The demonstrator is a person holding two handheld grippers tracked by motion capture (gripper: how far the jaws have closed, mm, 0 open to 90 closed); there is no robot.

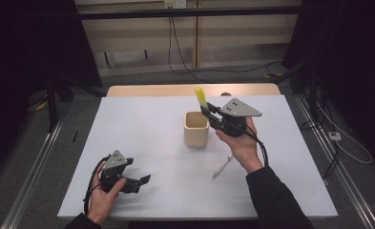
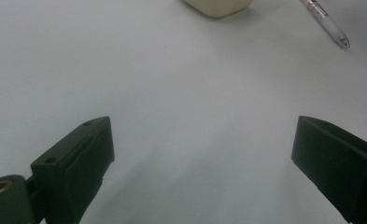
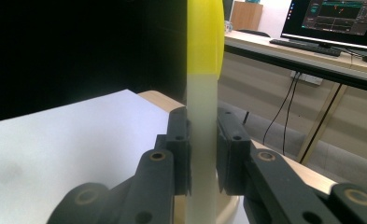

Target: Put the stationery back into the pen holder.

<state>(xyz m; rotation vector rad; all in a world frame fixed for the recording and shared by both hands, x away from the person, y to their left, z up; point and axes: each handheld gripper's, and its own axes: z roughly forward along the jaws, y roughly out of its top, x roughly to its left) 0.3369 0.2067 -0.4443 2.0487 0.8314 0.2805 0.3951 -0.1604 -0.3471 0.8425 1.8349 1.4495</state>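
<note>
Down at the near left, the left gripper (image 1: 138,181) idles, jaws spread over bare white table (image 1: 142,129). Centre, the beige cup (image 1: 195,129). Above it, the right gripper (image 1: 208,112) pinches a yellow-capped, pale-barrelled marker (image 1: 200,97) mid-barrel: light, stiff, probably slippery.

The cup (image 1: 196,129) is standing on the table (image 1: 142,119), near the centre and somewhat toward the far edge. The marker (image 1: 201,98) is being held above the cup's far right rim, tilted, clamped between the jaws of the right gripper (image 1: 209,113), which is sitting just right of the cup. The pen (image 1: 222,167) is lying on the table, nearer the person and right of the cup. The left gripper (image 1: 140,180) is resting near the table's near left corner, well apart from the cup.
</note>
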